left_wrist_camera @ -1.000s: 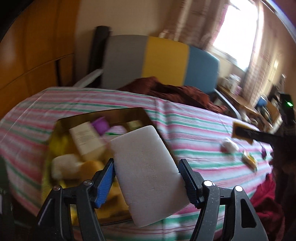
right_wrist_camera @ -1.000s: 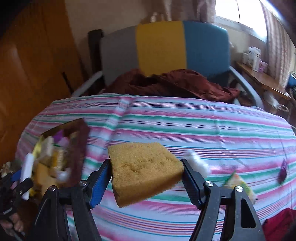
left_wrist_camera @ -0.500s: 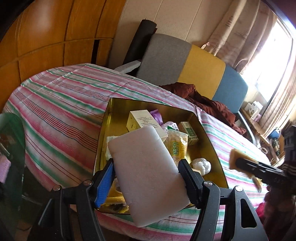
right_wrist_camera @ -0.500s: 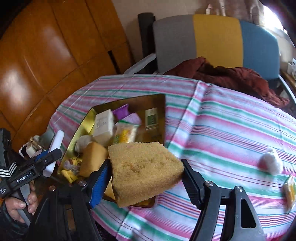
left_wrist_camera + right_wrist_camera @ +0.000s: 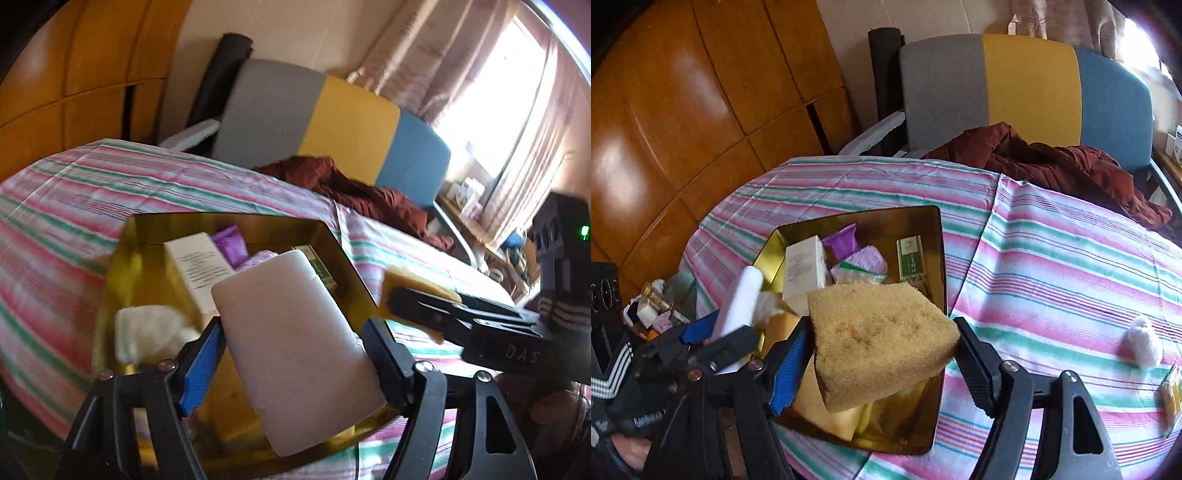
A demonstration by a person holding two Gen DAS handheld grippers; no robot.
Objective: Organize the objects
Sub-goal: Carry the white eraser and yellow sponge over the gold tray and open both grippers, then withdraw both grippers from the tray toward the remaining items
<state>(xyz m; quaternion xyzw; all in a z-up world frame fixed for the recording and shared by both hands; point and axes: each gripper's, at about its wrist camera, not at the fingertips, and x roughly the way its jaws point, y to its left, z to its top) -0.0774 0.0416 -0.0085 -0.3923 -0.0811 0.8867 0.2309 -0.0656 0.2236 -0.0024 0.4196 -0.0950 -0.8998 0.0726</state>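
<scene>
A white sponge (image 5: 295,350) sits between the fingers of my left gripper (image 5: 293,326), whose jaws are opening while the pads still touch it. It hangs over the near end of the gold tin tray (image 5: 122,258). My right gripper (image 5: 882,325) is shut on a yellow sponge (image 5: 879,339) above the tray's near right part (image 5: 940,258), its jaws easing open too. In the right wrist view the left gripper (image 5: 720,330) and white sponge (image 5: 738,306) are at the tray's left rim. In the left wrist view the right gripper (image 5: 402,295) carries the yellow sponge (image 5: 410,278) by the tray's right wall.
The tray holds a white box (image 5: 805,269), a purple packet (image 5: 842,240) and a green box (image 5: 910,258). A cotton ball (image 5: 1143,343) and a small packet (image 5: 1172,391) lie on the striped cloth at right. A chair with a dark red jacket (image 5: 1052,158) stands behind.
Both grippers have come in over the gold tray from either side, each with its sponge. The right one travelled leftward across the cloth and now nearly meets the left.
</scene>
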